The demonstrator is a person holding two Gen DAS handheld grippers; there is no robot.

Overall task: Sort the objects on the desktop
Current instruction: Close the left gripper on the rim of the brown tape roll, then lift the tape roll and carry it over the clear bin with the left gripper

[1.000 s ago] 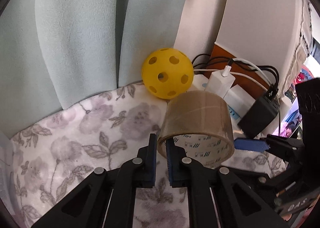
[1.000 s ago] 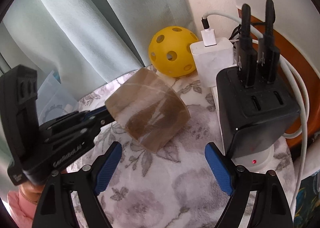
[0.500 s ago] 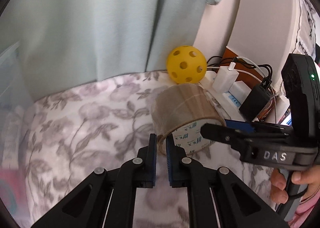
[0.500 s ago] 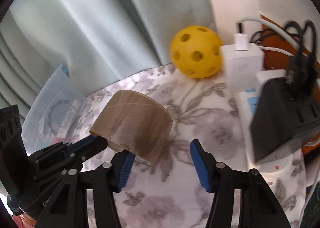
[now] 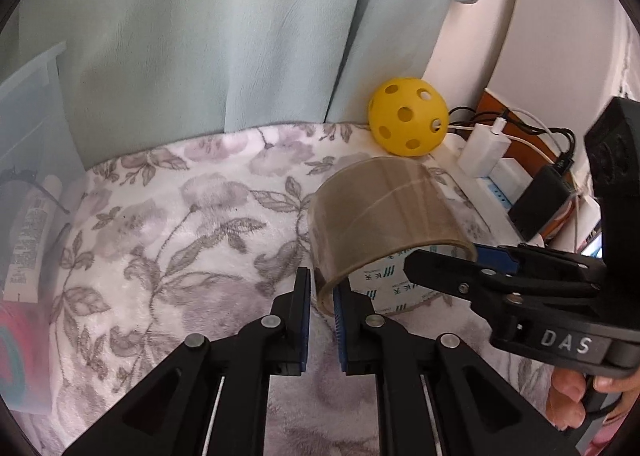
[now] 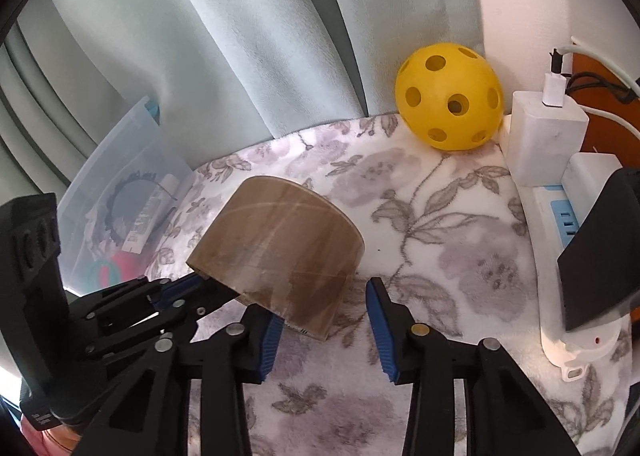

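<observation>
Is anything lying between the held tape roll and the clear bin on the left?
Nothing visible does. The left gripper is shut on the tape roll, and only bare floral cloth lies between the roll and the clear plastic bin. The right gripper is open beside the roll.

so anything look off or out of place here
Only the brown tape roll: it sits tilted rather than flat, because the left claw is pinching its wall. The right claw is open beside it. The yellow holed ball rests in the corner against the white charger. Nothing looks spilled or damaged.
</observation>
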